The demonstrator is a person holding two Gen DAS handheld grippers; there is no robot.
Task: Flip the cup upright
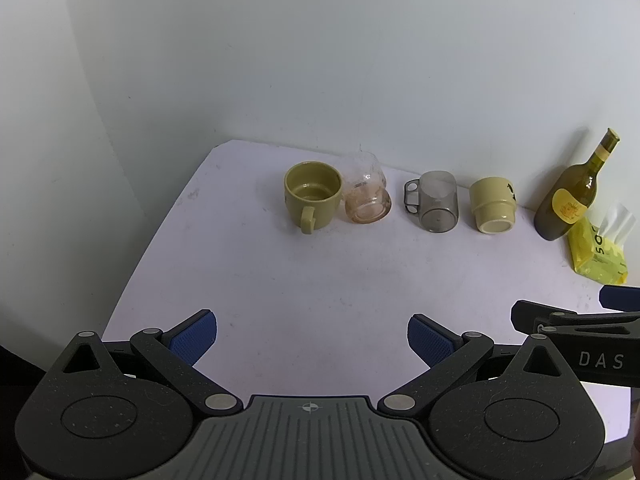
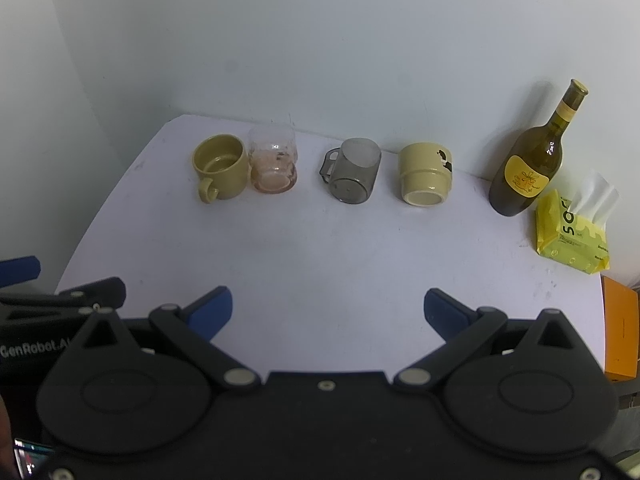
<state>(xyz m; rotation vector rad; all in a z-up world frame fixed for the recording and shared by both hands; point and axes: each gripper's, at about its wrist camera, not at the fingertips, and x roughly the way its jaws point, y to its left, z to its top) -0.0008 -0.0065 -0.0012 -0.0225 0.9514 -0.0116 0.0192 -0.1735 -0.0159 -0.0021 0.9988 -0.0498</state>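
Cups: 4 in a row near the back wall of the white table (image 2: 320, 248); olive mug (image 2: 219, 168) and pink glass (image 2: 274, 166) look upright, smoky plastic cup (image 2: 352, 176) and cream mug (image 2: 426, 174) upside down.
Left gripper (image 1: 312, 338): spread wide, empty.
Right gripper (image 2: 328, 310): spread wide, empty.
Direction: both inverted cups stand well ahead of the fingers, axes vertical, bases up.
Nearer hand: likely the right, the cream mug lying ahead and slightly right of it.

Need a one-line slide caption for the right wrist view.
Open right gripper faces olive ceramic mug, pink glass, grey plastic cup, cream cup.
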